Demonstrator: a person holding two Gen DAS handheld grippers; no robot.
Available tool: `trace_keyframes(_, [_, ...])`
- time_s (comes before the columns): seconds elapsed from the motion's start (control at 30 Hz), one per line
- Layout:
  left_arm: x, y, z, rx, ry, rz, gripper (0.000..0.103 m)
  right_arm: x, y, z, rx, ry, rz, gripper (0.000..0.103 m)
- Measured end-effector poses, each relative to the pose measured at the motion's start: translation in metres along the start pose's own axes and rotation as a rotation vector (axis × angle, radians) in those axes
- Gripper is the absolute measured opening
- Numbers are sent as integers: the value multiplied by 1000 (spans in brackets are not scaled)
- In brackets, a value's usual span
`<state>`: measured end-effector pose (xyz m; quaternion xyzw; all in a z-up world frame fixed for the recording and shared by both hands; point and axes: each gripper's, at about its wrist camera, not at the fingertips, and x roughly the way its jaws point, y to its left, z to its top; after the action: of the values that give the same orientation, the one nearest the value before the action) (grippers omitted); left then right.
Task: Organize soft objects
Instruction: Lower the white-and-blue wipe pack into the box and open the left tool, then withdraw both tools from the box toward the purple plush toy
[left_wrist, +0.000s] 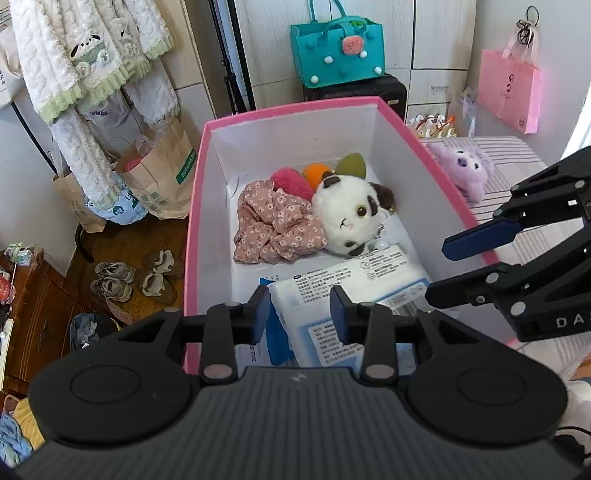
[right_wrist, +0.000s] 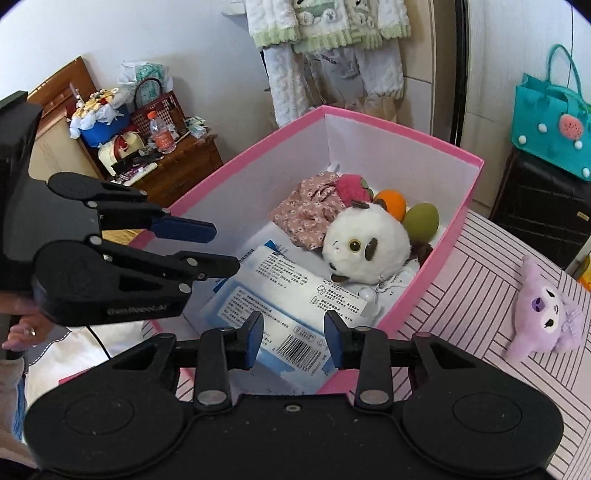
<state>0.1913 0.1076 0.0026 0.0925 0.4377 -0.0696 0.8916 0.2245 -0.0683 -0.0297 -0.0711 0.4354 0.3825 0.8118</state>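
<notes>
Right wrist view is showing the purple plush (right_wrist: 545, 308) lying on the striped cover (right_wrist: 461, 280), well apart from the pink box (right_wrist: 417, 299) and just outside its right wall. Both tools are hovering over the near end of the box with nothing in them: the right gripper (right_wrist: 293, 341) is standing with jaws released above the tissue pack (right_wrist: 291, 295), and the left gripper (left_wrist: 299, 314) is doing the same. Inside, the white plush (right_wrist: 365, 251), flowered cloth (right_wrist: 306, 214), and small fruit toys (right_wrist: 421, 221) are crowding the far end. My worry is that the two tools are sitting close together, so swinging right toward the purple plush could be knocking them together or clipping the box wall. A shallow pinch on its fur may also be letting it slip.
</notes>
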Motion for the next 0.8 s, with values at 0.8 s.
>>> trace_keyframes(0.8, [-139,-53,-22,65,-81,-80,49,-143,51,-46,-205,-182,-57,49])
